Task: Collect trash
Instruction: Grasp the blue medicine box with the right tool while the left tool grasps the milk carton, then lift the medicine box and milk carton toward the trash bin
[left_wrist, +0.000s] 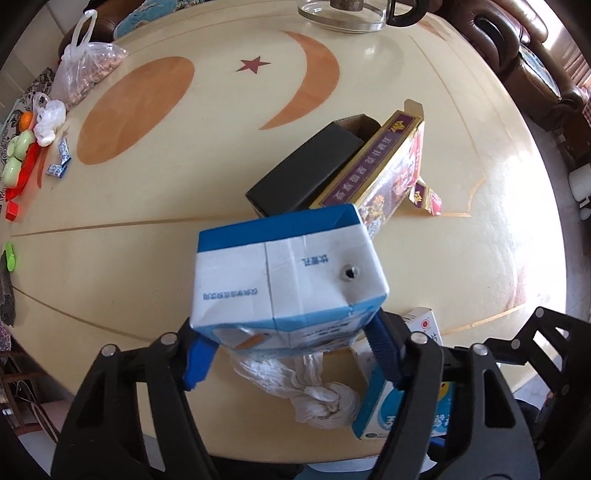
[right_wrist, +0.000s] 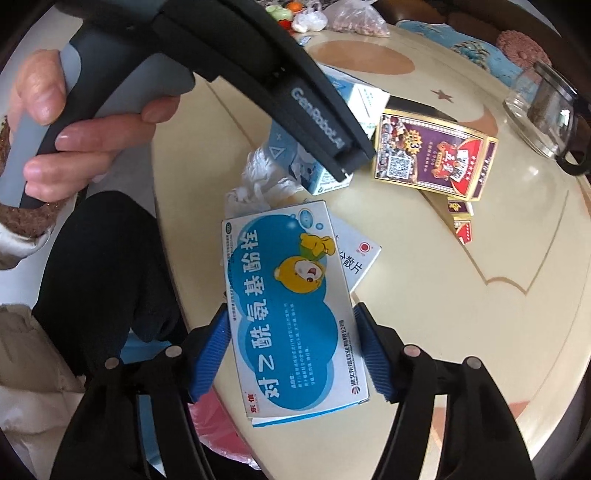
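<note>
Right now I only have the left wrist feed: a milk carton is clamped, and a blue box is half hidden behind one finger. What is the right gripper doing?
Observer: The right gripper straddles that blue medicine box, with a blue pad against each long edge. I can't tell whether the box is lifted.
Operator: Is anything under the box?
Observer: Yes, a white box lies beneath its far corner, flat on the table.
Operator: Is there a trash bag nearby?
Observer: Something pink, maybe a bag, shows just past the table edge by the blue box's near corner.
</note>
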